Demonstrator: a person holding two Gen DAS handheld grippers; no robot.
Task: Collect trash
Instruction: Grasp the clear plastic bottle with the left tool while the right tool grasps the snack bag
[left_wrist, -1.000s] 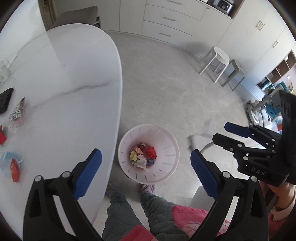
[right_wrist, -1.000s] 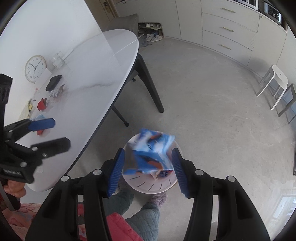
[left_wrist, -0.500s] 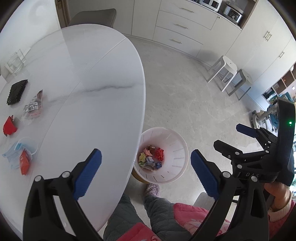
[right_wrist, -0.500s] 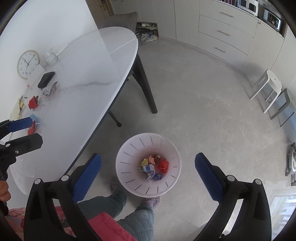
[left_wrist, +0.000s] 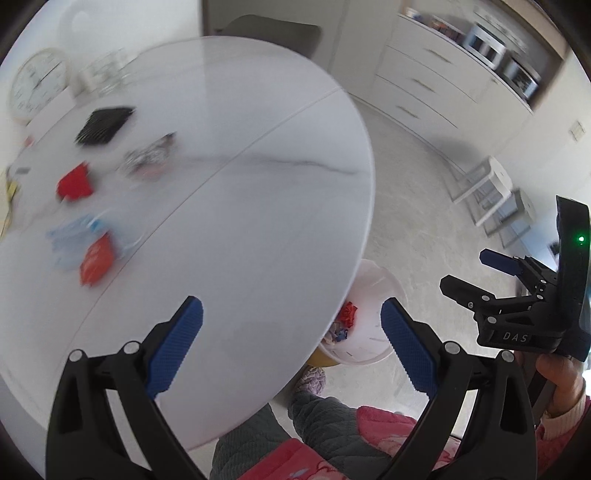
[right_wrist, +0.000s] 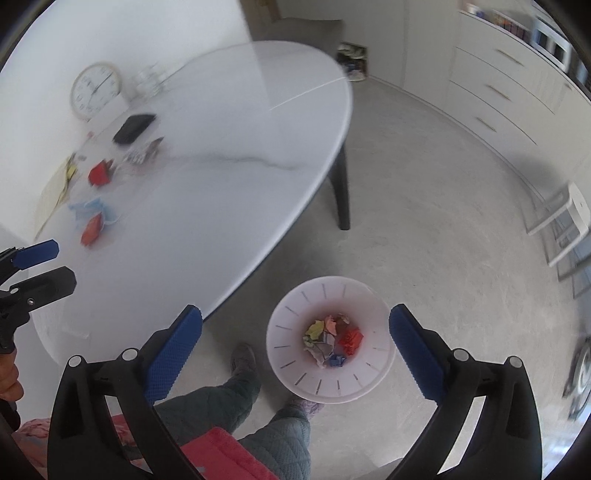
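While both hands hung above the table (left_wrist: 258, 221) edge, the right gripper (right_wrist: 295, 347) stood fully spread, holding nothing, its jaws having just opened. Left gripper (left_wrist: 291, 332) also wide, empty. White bin (right_wrist: 330, 339) sat on the floor beside the table, crumpled trash (right_wrist: 332, 338) inside. More scraps (left_wrist: 94, 254) lay on the tabletop, blurred.

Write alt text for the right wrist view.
The open, empty right gripper hangs over a white bin of crumpled trash on the floor. To its left, a white table holds more scraps, slightly blurred, and the left gripper shows at the edge.
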